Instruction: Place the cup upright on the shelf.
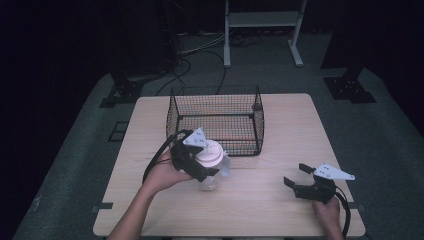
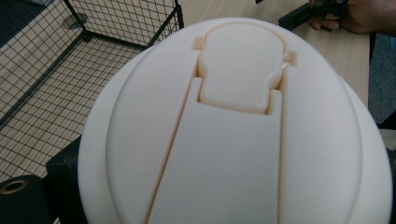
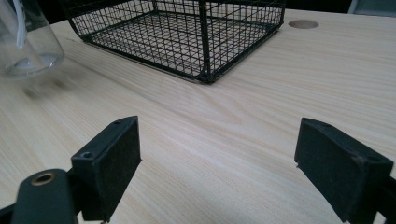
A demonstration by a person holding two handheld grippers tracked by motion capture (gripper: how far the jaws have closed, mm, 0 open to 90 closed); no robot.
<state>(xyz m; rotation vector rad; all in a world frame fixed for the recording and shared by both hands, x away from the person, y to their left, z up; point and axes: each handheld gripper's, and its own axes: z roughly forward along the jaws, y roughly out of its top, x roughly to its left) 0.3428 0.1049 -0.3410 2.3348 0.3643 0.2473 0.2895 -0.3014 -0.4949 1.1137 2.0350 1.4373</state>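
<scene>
At a pale wooden table point(image 1: 280, 150), a person's left claw point(image 1: 202, 165) is clenched on a clear jar point(image 1: 212, 172) with a cream lid point(image 1: 209, 153), gripping it just below the lid. The jar is tilted slightly and sits just in front of a black wire basket point(image 1: 215, 120), near the basket's front left corner; whether its base touches the table cannot be told. In the left gripper view the cream lid point(image 2: 233, 130) fills the foreground, its flip-top tab closed, with the basket's mesh point(image 2: 56, 84) behind it to the left. The right claw point(image 1: 300, 176) rests low over the table's front right area, well apart from the jar, its 2 jaws spread wide and grasping nothing. In the right gripper view those jaws frame bare wood point(image 3: 219, 154), the basket point(image 3: 187, 32) stands farther off, and the jar's glass base point(image 3: 28, 46) shows at the upper left.
</scene>
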